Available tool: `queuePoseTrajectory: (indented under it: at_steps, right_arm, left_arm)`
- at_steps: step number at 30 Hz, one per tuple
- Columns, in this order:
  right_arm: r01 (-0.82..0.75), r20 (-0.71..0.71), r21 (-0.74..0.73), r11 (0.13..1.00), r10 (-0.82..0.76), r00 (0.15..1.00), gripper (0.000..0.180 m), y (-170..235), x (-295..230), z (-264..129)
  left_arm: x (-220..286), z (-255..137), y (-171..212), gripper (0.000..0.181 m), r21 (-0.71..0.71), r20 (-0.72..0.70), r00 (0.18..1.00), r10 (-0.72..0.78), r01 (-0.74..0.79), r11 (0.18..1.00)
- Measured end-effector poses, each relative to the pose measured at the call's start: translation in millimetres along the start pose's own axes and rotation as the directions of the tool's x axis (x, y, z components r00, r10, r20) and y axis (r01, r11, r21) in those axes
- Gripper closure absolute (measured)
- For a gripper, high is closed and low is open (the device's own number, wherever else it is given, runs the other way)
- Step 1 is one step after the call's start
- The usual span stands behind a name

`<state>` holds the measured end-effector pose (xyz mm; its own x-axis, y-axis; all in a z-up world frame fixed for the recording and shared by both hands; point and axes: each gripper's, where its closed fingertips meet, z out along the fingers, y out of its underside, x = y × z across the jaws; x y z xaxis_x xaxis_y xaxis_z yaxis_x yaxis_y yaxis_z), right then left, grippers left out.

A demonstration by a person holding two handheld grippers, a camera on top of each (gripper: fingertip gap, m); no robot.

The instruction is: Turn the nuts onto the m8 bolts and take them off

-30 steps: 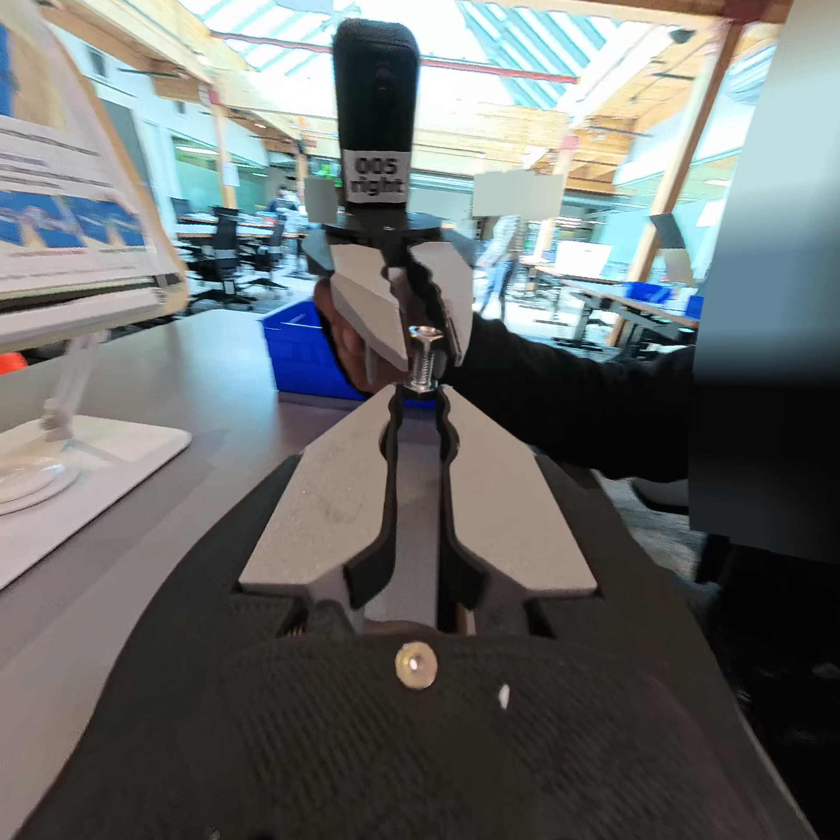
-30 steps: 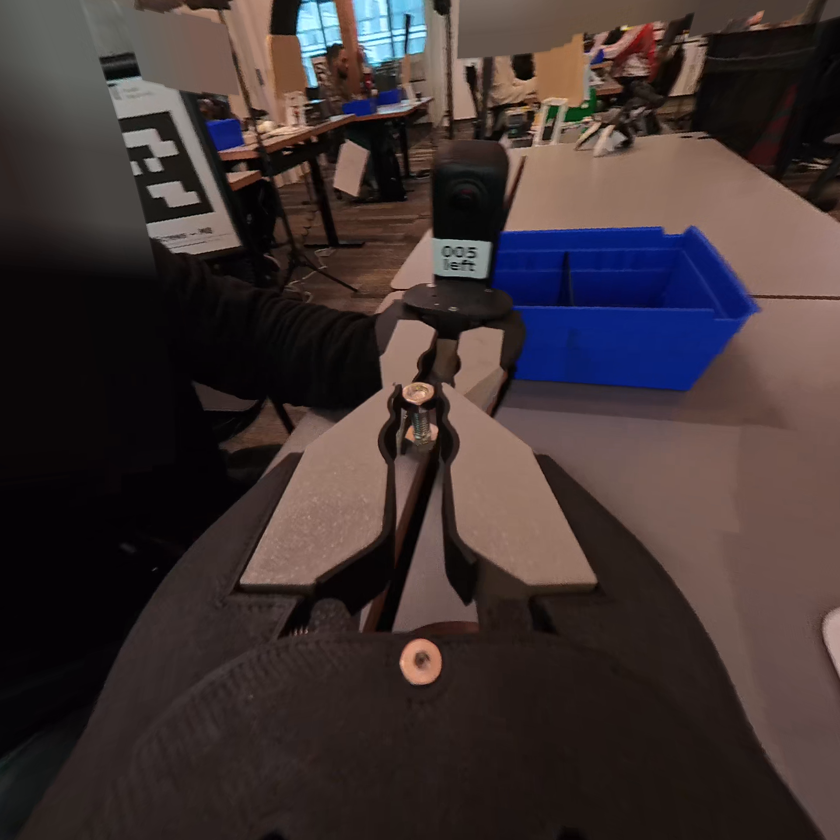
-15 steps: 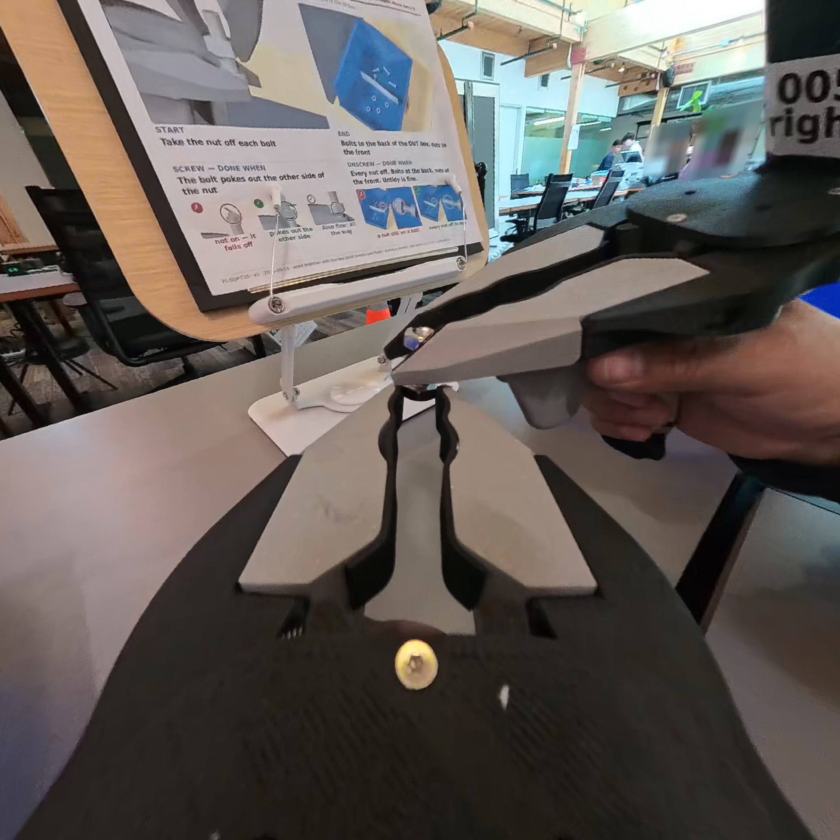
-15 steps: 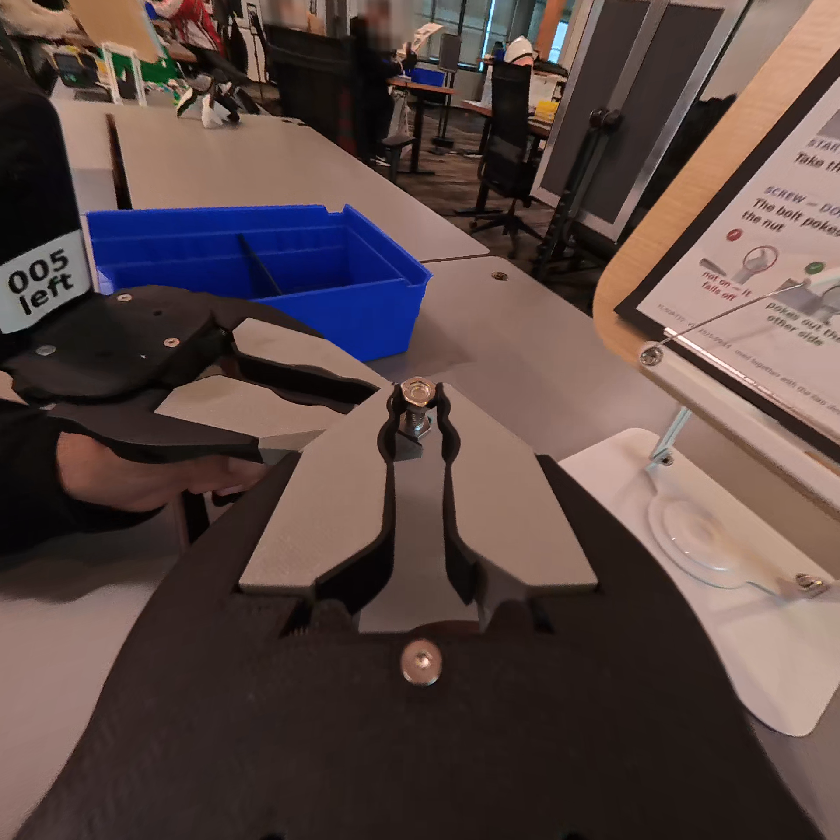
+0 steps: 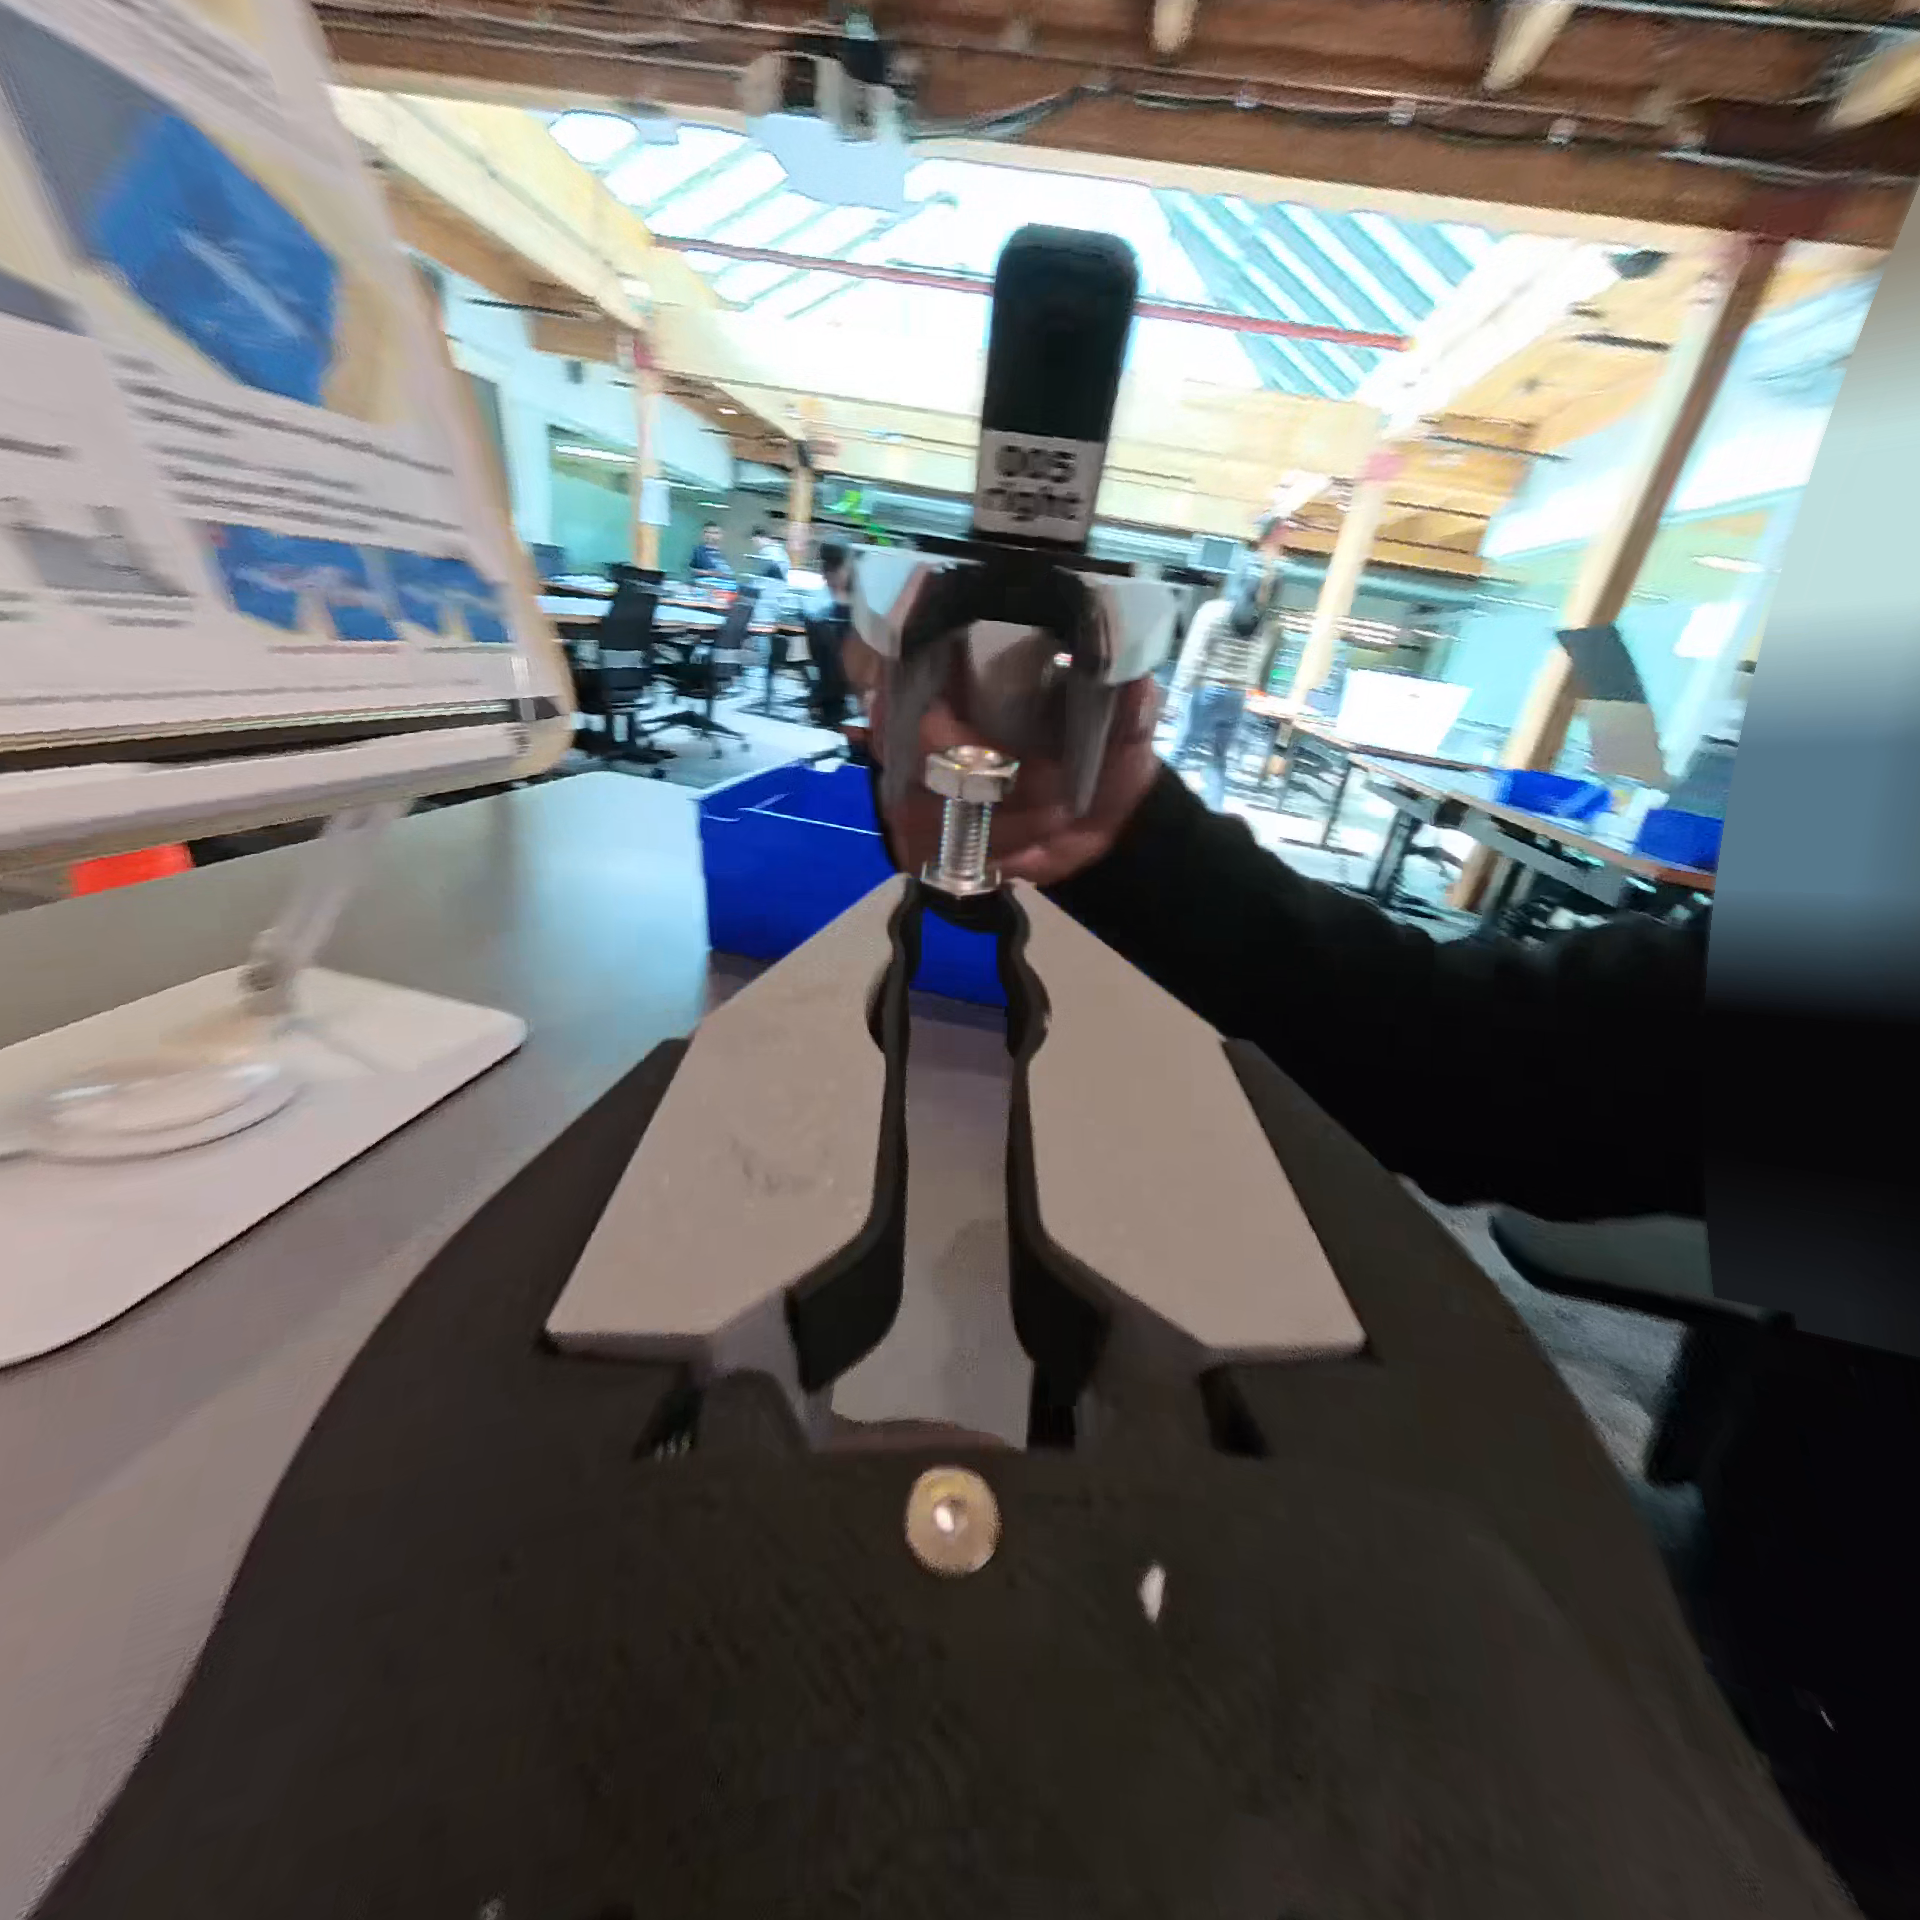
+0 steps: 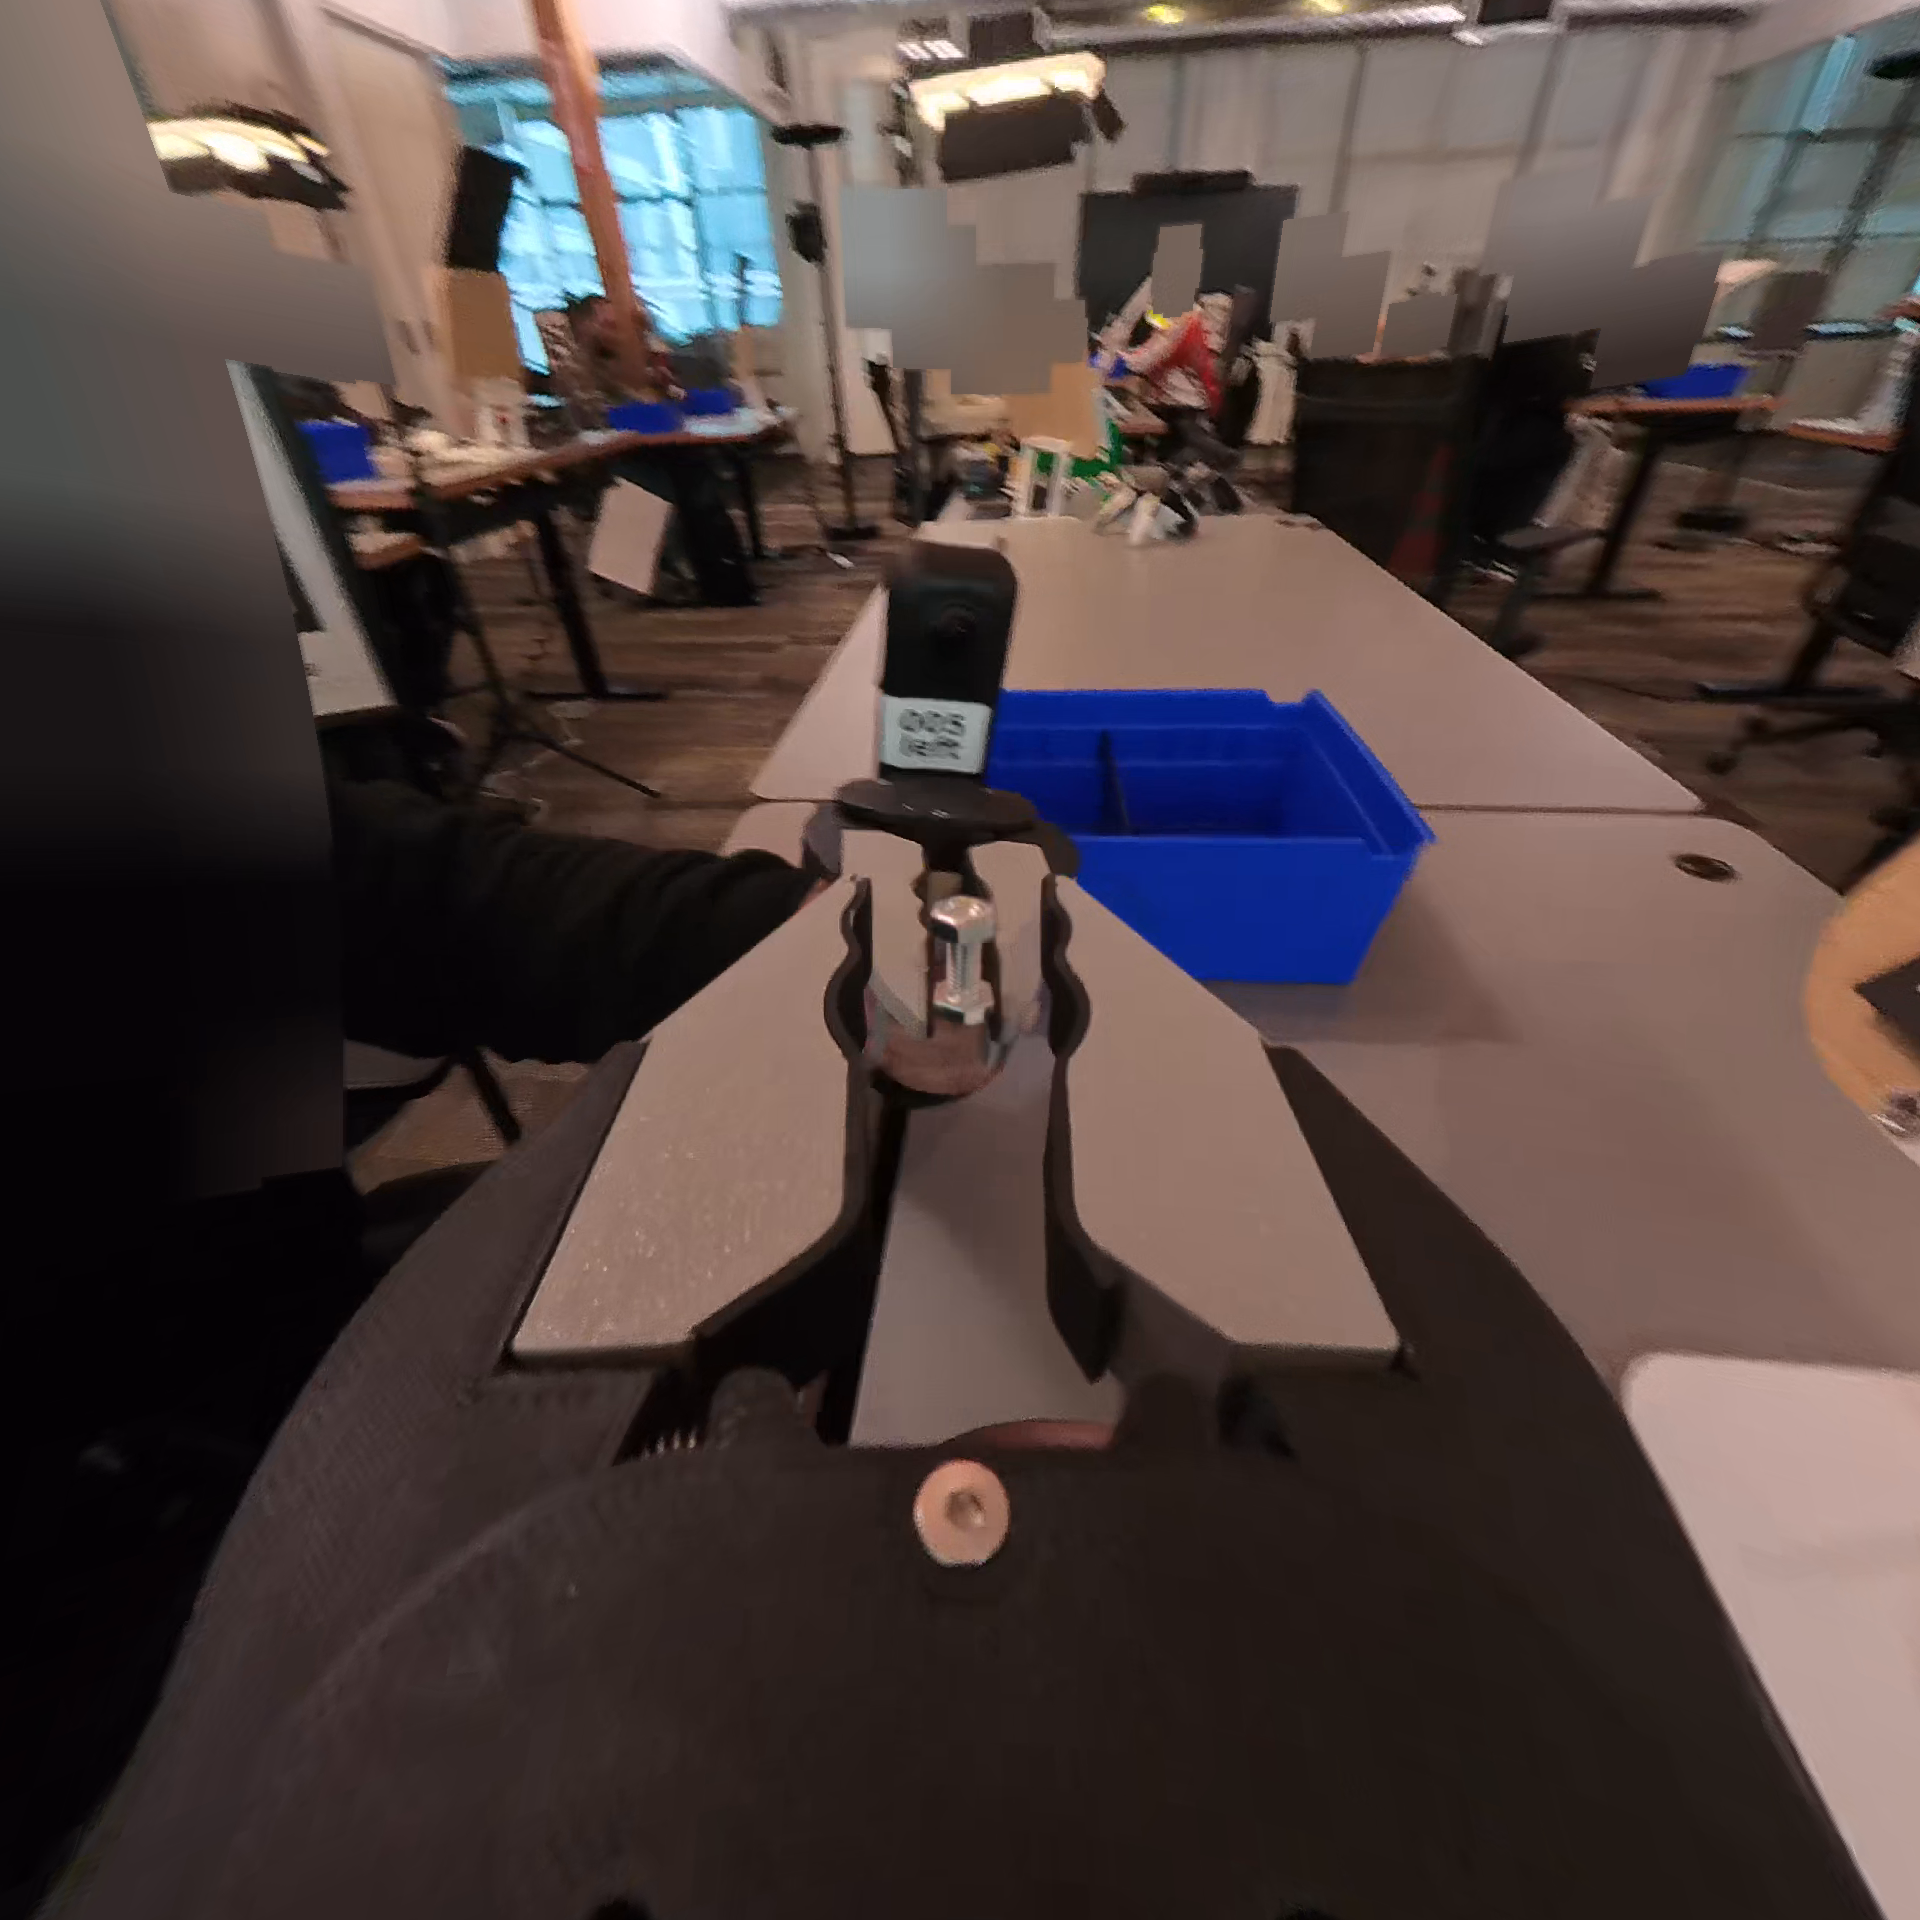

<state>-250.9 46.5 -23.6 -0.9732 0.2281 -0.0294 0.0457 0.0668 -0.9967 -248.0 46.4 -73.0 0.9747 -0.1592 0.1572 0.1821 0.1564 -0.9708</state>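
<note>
A silver M8 bolt (image 5: 966,826) stands upright, head on top, with a nut (image 5: 961,883) at its lower end. My left gripper (image 5: 958,896) is shut on the nut and holds the bolt up above the table. My right gripper (image 6: 951,904) is open, its fingers (image 6: 1060,935) standing on either side of the bolt (image 6: 961,956) without touching it. The right gripper also shows in the left wrist view (image 5: 997,717), facing me just behind the bolt head. The left gripper shows in the right wrist view (image 6: 940,1039) below the bolt.
A blue divided bin (image 6: 1226,904) stands on the grey table (image 6: 1558,1091) behind the grippers; it also shows in the left wrist view (image 5: 790,873). An instruction board on a white stand (image 5: 208,1122) is on the left. A person's black sleeve (image 5: 1403,1039) reaches in.
The right gripper, shut on the bolt head half a second ago, has opened. Both grippers have swung round to face each other, with the left holding the bolt by the nut.
</note>
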Motion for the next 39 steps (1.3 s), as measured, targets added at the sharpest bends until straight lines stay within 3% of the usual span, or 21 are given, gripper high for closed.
queuePoseTrajectory:
  at_steps: [5,8,14,16,22,26,29,32,35,39]
  right_arm:
    - [0.002,0.278,0.027,1.000,-0.010,0.961,0.151,8.1,-41.4,2.4]
    - [0.010,0.379,-0.005,1.000,-0.007,0.925,0.151,19.8,-58.8,6.1]
    - [-0.006,0.464,-0.037,0.999,0.023,0.885,0.157,32.1,-73.3,15.3]
    - [-0.006,0.483,-0.043,0.999,0.026,0.875,0.166,34.0,-76.7,16.7]
    - [-0.014,0.458,-0.039,0.999,0.030,0.888,0.168,33.3,-70.8,17.7]
    - [0.000,0.325,-0.048,0.999,0.016,0.946,0.168,33.5,-46.4,19.6]
    - [0.023,0.079,-0.048,0.999,-0.019,0.997,0.168,33.7,-4.7,21.5]
    - [0.018,-0.152,-0.035,0.999,-0.023,0.988,0.168,36.9,31.9,27.5]
    - [-0.015,-0.355,0.015,1.000,0.020,0.935,0.168,41.6,57.3,35.7]
    - [0.033,-0.569,-0.068,0.997,-0.065,0.820,0.169,56.1,73.9,41.6]
  left_arm:
    - [43.7,3.1,10.7,0.169,-0.048,-0.290,0.955,-0.067,0.056,0.997]
    - [58.7,3.2,14.0,0.169,-0.071,-0.376,0.924,-0.066,0.042,0.997]
    - [73.0,6.7,18.2,0.169,-0.100,-0.426,0.903,-0.050,0.008,0.995]
    - [72.3,7.6,17.0,0.169,-0.098,-0.425,0.904,-0.054,0.013,0.995]
    - [64.8,7.9,15.2,0.169,-0.092,-0.383,0.923,-0.030,-0.006,0.996]
    - [41.7,10.7,12.4,0.169,-0.075,-0.254,0.967,0.002,-0.022,0.997]
    - [1.5,13.0,7.6,0.169,-0.056,0.010,0.997,0.073,-0.072,0.996]
    - [-36.0,8.6,5.8,0.169,-0.079,0.313,0.932,0.184,-0.167,0.983]
    - [-60.9,-1.6,6.8,0.169,-0.107,0.523,0.825,0.215,-0.186,0.977]
    - [-78.8,-11.6,17.3,0.169,-0.184,0.620,0.741,0.256,-0.180,0.966]
